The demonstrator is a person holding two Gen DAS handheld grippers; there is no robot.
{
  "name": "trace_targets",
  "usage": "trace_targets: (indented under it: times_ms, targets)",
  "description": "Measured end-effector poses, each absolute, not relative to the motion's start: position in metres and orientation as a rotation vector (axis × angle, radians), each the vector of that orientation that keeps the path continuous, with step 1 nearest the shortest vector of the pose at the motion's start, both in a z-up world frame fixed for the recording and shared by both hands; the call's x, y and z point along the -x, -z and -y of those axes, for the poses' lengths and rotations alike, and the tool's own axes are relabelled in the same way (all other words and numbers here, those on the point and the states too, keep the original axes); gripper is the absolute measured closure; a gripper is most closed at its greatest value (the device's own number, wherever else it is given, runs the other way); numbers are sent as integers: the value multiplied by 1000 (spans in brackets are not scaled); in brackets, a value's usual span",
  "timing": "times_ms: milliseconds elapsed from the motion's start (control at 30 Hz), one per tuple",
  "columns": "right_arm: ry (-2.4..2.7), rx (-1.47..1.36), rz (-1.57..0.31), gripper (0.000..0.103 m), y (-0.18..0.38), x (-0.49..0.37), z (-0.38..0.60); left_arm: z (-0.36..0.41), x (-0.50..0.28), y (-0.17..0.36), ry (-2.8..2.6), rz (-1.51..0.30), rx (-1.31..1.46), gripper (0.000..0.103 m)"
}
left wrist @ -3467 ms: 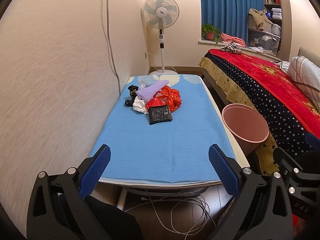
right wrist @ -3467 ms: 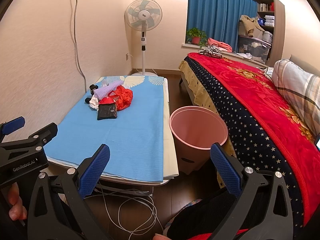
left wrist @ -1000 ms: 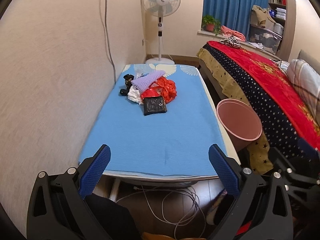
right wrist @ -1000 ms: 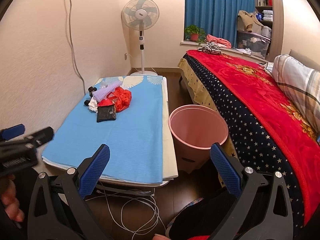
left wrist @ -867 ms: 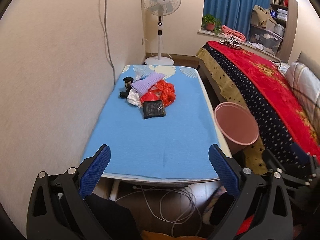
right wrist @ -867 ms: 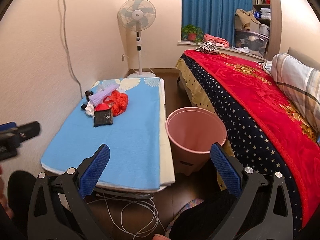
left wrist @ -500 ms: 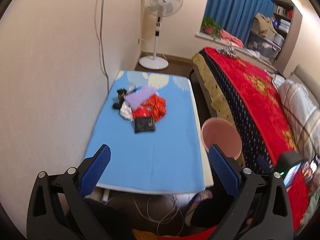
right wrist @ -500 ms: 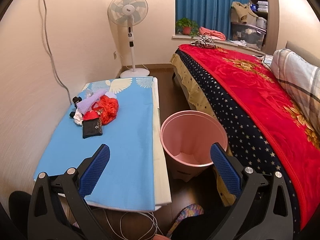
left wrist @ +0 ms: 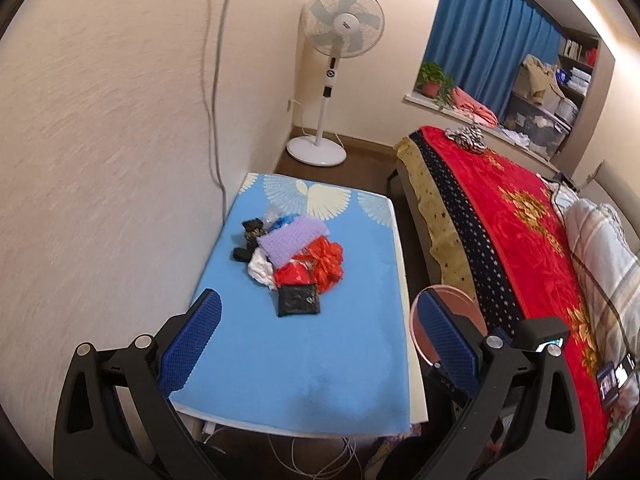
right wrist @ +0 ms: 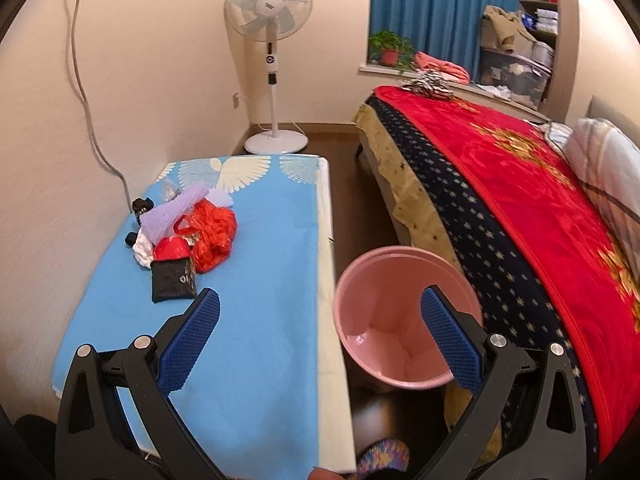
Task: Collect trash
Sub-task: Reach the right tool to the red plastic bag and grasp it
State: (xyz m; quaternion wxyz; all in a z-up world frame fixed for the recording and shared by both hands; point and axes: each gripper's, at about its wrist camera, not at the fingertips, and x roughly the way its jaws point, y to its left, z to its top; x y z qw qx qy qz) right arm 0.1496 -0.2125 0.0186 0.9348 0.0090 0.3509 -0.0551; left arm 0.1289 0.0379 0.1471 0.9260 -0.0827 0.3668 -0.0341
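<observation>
The left gripper (left wrist: 318, 340) has its blue-padded fingers (left wrist: 192, 336) spread wide with nothing between them, hanging above the near end of the table (left wrist: 414, 384), which wears a blue cloth (left wrist: 304, 368). The right gripper (right wrist: 320, 336) is likewise wide apart and empty, poised over the table's right edge and the pink bin (right wrist: 400, 312). The trash pile (left wrist: 294, 256) lies at about 11 o'clock from the left gripper, toward the wall side of the cloth: a black pouch (left wrist: 298, 300) nearest, then a red plastic bag (left wrist: 326, 262), a lilac knit piece (left wrist: 290, 240) and some white crumpled stuff (small dark bits sit behind). The bin stands on the floor between table and bed (right wrist: 520, 184). A standing fan (right wrist: 270, 40) is at 12 o'clock beyond the table.
</observation>
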Motion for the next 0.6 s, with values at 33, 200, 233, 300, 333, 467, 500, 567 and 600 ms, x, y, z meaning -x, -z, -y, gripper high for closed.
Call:
trace_targets:
  times_ms: [33,200,233,300,333,467,500,567,600]
  targets:
    - [104,-17,-715,5,-17,-157,209,-41,-132,-146,66,-750,170,8]
    - [2,-60,-670,5,3,-222,183,-72,-163,-127,24,-740,228,8]
    - [-8,-63,-655,5,7,-232,178,-80,-173,-117,-11,-747,231,8]
    - [-31,-53,-601,5,25,-263,162,-90,-193,-100,-82,-745,209,8]
    - [-33,-44,-595,5,30,-270,157,-94,-206,-87,-122,-742,185,8]
    - [-80,-62,-673,5,74,-323,132,-104,-255,-32,-246,-755,104,8]
    - [-83,-75,-688,5,83,-334,128,-106,-263,-19,-240,-752,99,8]
    - [-70,-86,-680,5,98,-350,122,-106,-276,6,-216,-742,99,8]
    - [-68,-80,-672,5,103,-356,119,-105,-281,18,-201,-724,90,8]
